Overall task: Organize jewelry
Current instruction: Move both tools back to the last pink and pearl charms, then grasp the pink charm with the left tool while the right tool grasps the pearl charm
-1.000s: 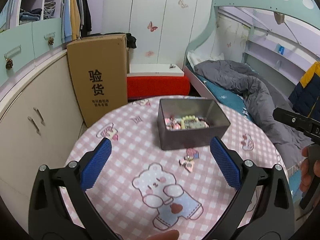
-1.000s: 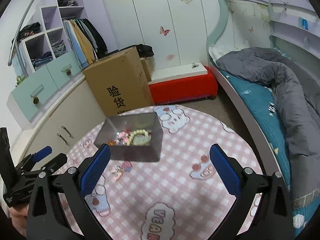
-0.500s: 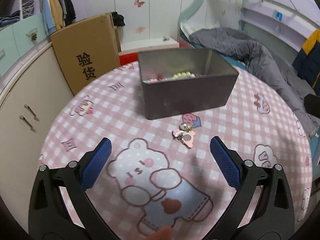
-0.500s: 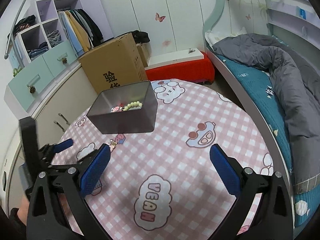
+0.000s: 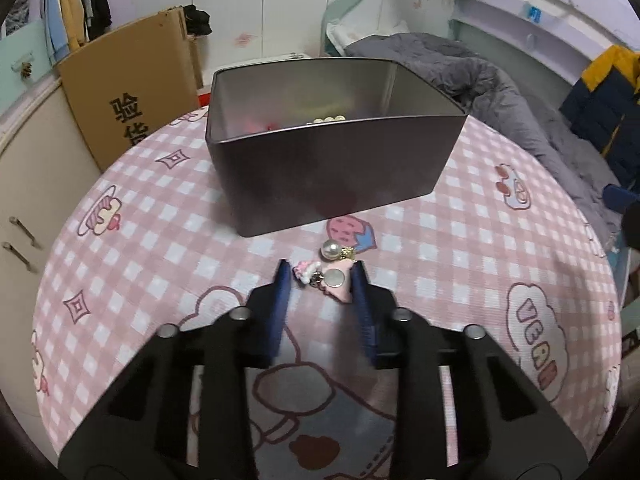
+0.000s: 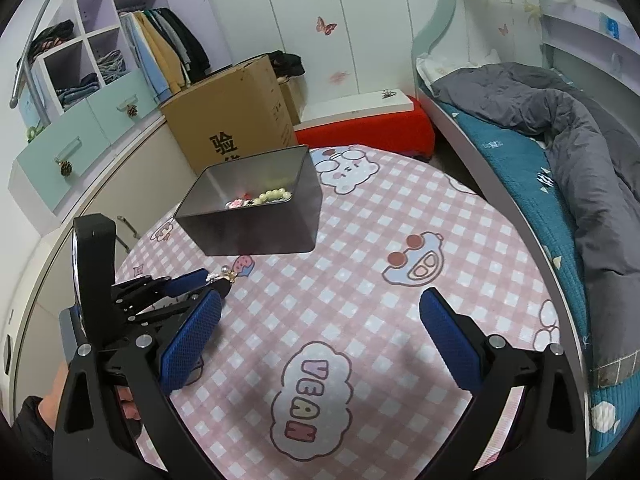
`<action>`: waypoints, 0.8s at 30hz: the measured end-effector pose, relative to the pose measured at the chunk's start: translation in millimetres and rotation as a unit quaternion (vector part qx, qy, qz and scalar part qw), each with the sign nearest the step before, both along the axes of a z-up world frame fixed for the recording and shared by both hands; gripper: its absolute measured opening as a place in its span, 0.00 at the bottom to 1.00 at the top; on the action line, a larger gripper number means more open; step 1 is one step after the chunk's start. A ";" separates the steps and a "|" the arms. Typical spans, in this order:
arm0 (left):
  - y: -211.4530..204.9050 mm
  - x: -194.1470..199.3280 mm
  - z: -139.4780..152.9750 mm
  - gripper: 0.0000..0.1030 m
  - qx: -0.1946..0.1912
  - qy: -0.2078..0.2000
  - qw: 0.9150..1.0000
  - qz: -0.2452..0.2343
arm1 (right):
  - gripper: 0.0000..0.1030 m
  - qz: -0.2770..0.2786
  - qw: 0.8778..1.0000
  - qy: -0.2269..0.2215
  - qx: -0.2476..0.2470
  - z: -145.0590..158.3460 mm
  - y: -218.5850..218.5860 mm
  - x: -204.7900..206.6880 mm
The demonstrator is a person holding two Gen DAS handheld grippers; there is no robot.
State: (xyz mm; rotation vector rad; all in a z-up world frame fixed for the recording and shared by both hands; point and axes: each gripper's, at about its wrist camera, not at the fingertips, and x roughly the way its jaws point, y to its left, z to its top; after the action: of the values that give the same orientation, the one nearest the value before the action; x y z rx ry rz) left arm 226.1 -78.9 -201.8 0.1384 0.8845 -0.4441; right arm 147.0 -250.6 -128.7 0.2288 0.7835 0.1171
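A grey metal tin stands on the pink checked round table and holds beads and small pieces. A pink charm with a pearl and a silver disc lies on the cloth just in front of the tin. My left gripper is down at the table with its blue fingers closed in on both sides of the charm. In the right wrist view the tin and the left gripper show at the left. My right gripper is wide open and empty above the table.
A cardboard box stands behind the table beside white cupboards. A bed with a grey duvet runs along the right. A red bench sits behind the tin.
My left gripper has moved forward and down to the charm, and its fingers have closed from wide open to either side of it. My right gripper has stayed open.
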 end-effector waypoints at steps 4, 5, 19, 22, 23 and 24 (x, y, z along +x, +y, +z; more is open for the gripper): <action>13.3 -1.0 1.1 0.27 -0.025 0.011 1.000 0.004 | 0.93 0.019 1.000 0.008 -0.005 -4.9 10.0 7.7; 17.5 -2.5 1.1 0.27 -0.027 0.011 1.000 0.008 | 0.93 0.024 1.000 0.010 -0.006 -6.9 12.8 10.6; 75.2 -16.2 13.2 0.27 -0.044 -0.002 0.995 0.085 | 0.52 0.152 0.985 0.037 -0.074 -59.9 100.8 82.0; 76.8 -17.7 15.2 0.27 -0.046 -0.005 0.995 0.086 | 0.46 0.162 0.983 0.030 -0.086 -62.5 109.2 87.1; 78.4 -17.5 16.0 0.27 -0.046 -0.006 0.995 0.087 | 0.43 0.166 0.982 0.028 -0.090 -62.5 111.9 87.3; 81.1 -16.5 16.4 0.27 -0.048 -0.006 0.995 0.088 | 0.35 0.170 0.981 0.026 -0.091 -62.7 114.1 87.0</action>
State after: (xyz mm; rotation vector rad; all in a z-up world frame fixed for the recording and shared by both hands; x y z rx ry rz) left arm 209.6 2.2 -185.4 -0.0244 0.8535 -0.3194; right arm 234.0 -136.4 -191.4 -0.0789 0.8752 0.3614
